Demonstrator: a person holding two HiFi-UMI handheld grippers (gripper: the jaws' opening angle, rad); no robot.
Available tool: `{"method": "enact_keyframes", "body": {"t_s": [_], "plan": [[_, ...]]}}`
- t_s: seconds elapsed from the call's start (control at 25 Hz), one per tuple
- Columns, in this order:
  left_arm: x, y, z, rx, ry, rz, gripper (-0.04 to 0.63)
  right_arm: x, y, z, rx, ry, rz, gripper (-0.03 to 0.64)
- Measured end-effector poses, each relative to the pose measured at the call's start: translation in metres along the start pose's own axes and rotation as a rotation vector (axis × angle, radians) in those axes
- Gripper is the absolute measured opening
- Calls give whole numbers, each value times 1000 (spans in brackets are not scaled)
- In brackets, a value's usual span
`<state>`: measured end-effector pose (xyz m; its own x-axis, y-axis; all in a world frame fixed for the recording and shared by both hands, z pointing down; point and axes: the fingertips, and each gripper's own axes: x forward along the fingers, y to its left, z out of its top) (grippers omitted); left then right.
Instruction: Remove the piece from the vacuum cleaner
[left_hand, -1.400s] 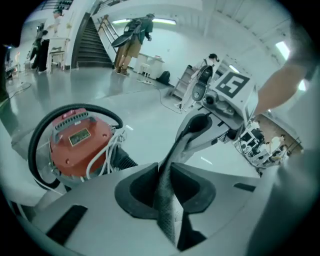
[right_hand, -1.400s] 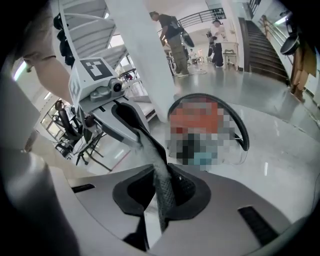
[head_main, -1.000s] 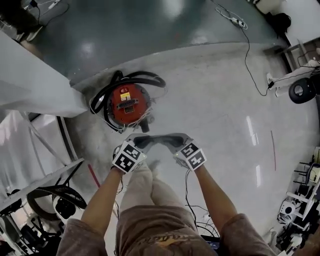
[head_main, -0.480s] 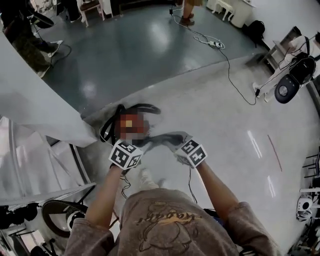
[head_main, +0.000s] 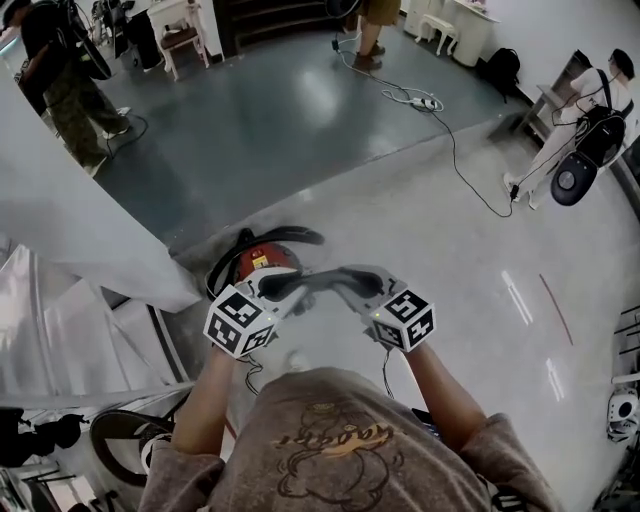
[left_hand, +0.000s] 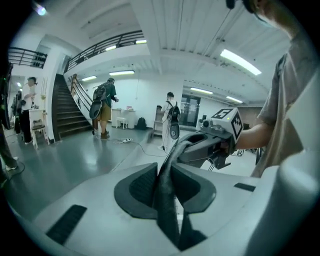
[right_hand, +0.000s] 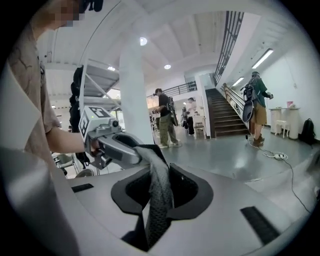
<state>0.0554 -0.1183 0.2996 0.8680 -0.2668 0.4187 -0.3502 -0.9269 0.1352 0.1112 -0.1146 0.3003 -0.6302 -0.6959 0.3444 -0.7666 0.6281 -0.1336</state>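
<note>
Compared with a second ago, both tools sit higher above the red vacuum cleaner (head_main: 262, 263), which now shows only partly past the left tool (head_main: 273, 290). The camera also looks further out, so more of the grey floor (head_main: 300, 120) beyond the vacuum cleaner and the people standing on it has come into sight. The piece (head_main: 318, 279), a dark grey woven strip, is off the vacuum cleaner and held in the air on its near side, just as it was in the earlier frames.

The left tool is clenched on one end of the piece, with the fabric squeezed between its dark pads. The right tool (head_main: 362, 288) grasps the other end. Its jaws have just been opening a little, yet the fabric is between them and looks pinched.

The piece's long axis runs from one tool to the other, crosswise to the person and roughly level. It rises slightly in the middle. Its left end lies nearest the vacuum cleaner and its right end points away from it.
</note>
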Motion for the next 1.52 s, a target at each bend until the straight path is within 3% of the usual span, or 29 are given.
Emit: {"method": "enact_keyframes", "body": {"t_s": [0.16, 0.4, 0.8, 1.52], "plan": [[-3, -12, 3, -7, -82, 3, 69, -12, 4, 5, -16, -56, -45, 69], [4, -17, -8, -16, -86, 14, 69, -16, 3, -12, 28, -121, -65, 69], [25, -19, -44, -81, -44, -3, 72, -13, -1, -55, 86, -70, -70, 66], [9, -16, -48, -137, -70, 22, 72, -5, 13, -53, 51, -45, -64, 54]]}}
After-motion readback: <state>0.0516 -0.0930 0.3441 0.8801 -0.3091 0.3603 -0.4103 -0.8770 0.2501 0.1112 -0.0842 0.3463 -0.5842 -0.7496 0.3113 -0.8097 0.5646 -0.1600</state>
